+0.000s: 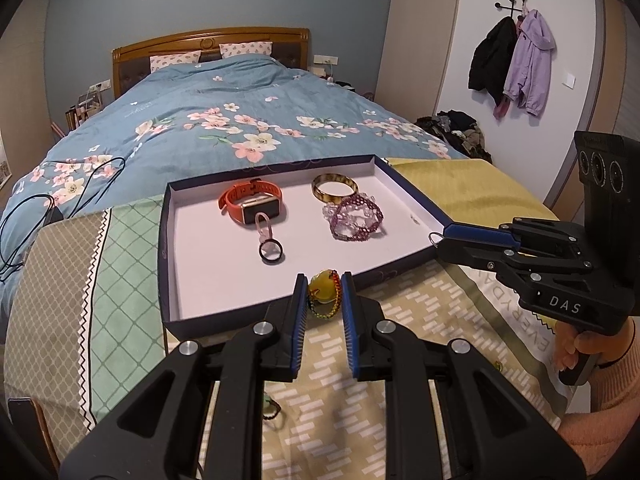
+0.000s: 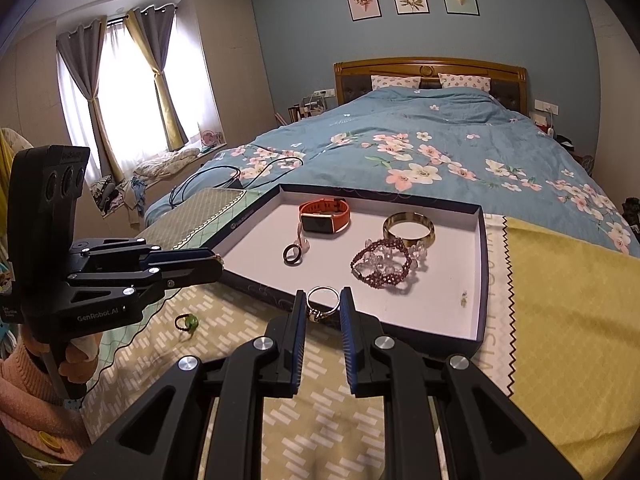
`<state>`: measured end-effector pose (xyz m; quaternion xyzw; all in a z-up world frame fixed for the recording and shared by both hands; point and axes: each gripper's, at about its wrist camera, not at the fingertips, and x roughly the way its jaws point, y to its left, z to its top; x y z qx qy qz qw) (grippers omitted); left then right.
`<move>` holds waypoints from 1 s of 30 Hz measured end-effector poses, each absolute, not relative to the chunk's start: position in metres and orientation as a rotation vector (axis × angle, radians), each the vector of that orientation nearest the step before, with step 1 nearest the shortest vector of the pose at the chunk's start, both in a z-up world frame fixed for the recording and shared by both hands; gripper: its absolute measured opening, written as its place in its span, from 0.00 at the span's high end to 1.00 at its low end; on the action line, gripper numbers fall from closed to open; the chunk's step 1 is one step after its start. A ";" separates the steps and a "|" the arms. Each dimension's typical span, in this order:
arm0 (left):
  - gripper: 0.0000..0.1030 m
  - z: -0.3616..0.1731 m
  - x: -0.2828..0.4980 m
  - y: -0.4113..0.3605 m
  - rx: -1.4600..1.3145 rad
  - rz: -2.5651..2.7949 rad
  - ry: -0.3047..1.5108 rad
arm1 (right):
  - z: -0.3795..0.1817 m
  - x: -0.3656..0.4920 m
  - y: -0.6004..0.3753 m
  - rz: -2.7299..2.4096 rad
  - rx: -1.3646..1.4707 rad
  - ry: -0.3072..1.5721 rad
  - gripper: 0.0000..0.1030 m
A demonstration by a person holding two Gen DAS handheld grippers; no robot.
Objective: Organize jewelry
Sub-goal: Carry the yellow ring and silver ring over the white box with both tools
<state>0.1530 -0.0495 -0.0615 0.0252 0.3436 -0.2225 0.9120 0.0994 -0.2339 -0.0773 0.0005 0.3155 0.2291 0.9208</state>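
The right tongs (image 1: 436, 238) say "DAS" on one side, and the left tongs (image 2: 218, 262) say "GenRobot.AI". The cloth (image 1: 516, 320) shows "EVERYDA", then the tool hides the rest. The left tongs pinch a yellow charm on a beaded cord (image 1: 325, 292) just over the tray (image 1: 168, 280) rim. The right tongs pinch a silver ring (image 2: 322, 303) at the tray's near edge. A tiny thing (image 2: 464, 298) in the tray is too small to make out.

Glossy metal ring (image 2: 322, 303), matt cardboard tray (image 2: 482, 264)
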 end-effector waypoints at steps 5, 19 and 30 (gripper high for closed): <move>0.84 -0.060 0.159 -0.048 0.046 -0.447 0.704 | -0.075 0.105 -0.236 0.472 0.009 0.644 0.86; 0.84 -0.060 0.175 -0.048 0.034 -0.425 0.705 | -0.072 0.117 -0.234 0.474 0.000 0.636 0.86; 0.84 -0.061 0.180 -0.048 0.033 -0.419 0.707 | -0.072 0.122 -0.233 0.469 -0.002 0.634 0.86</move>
